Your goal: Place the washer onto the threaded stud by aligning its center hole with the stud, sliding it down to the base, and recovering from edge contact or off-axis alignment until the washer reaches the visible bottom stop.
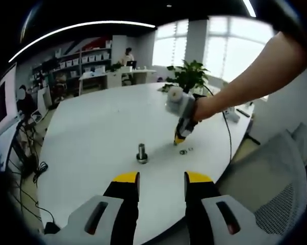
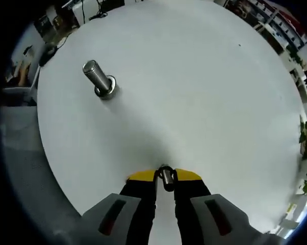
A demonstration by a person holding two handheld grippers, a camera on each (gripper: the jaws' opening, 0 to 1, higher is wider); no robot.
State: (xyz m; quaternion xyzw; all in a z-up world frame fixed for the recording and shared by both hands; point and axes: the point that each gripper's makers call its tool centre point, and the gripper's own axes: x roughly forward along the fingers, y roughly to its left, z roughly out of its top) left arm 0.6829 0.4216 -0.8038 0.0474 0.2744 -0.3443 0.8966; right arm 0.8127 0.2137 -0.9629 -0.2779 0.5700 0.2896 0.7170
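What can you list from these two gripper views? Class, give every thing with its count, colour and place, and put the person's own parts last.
Threaded stud: one, grey metal, upright on the table in front of the left gripper.
Washers: two small ones, grey, flat on the table below the right gripper's tip.
Washer: one, grey metal, pinched edge-on between the right gripper's jaws.
Table: one, white, rounded.
Potted plant: one, green, at the table's far edge.
Mesh chair: one, grey, beside the table.
Shelves: white, along the far wall.
Left gripper: yellow-tipped jaws, apart.
Right gripper: yellow-tipped jaws, closed on the washer.
Arm: one, holding the right gripper.
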